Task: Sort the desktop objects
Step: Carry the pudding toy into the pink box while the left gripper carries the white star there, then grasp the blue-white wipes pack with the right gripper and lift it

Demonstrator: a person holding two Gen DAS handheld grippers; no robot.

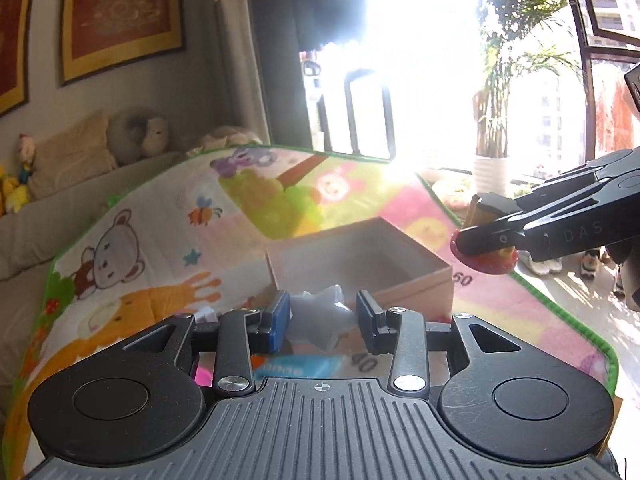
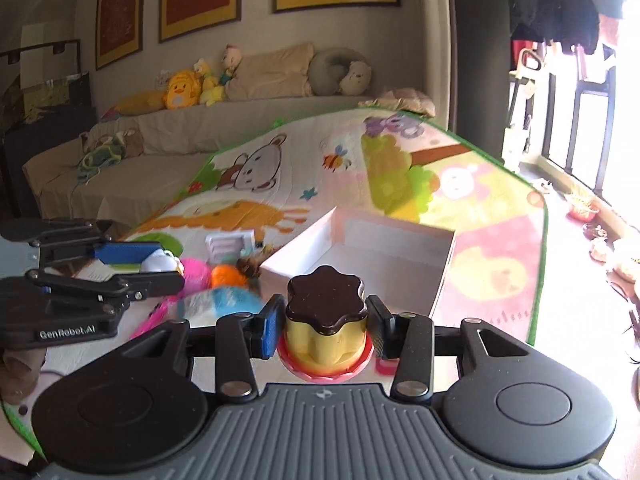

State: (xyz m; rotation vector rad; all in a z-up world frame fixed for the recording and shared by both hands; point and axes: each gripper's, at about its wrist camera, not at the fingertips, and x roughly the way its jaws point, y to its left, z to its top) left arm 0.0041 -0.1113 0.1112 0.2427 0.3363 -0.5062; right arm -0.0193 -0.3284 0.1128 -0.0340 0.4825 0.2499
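Observation:
My left gripper (image 1: pixel 323 320) is shut on a pale grey soft toy (image 1: pixel 320 320), held above the mat just in front of the open pink box (image 1: pixel 360 264). It also shows at the left of the right wrist view (image 2: pixel 160 268), where the toy (image 2: pixel 160 262) looks white. My right gripper (image 2: pixel 325 326) is shut on a toy pudding (image 2: pixel 326 324) with a brown flower-shaped top, yellow body and red base. In the left wrist view the right gripper (image 1: pixel 486 238) holds the pudding (image 1: pixel 488 256) at the box's right side, above the mat.
A colourful cartoon play mat (image 2: pixel 480 216) covers the table. Small toys lie left of the box: an orange ball (image 2: pixel 228 276), a pink ball (image 2: pixel 196 274), a blue-white packet (image 2: pixel 224 302), a small white rack (image 2: pixel 230 246). A sofa with plush toys (image 2: pixel 188 88) stands behind.

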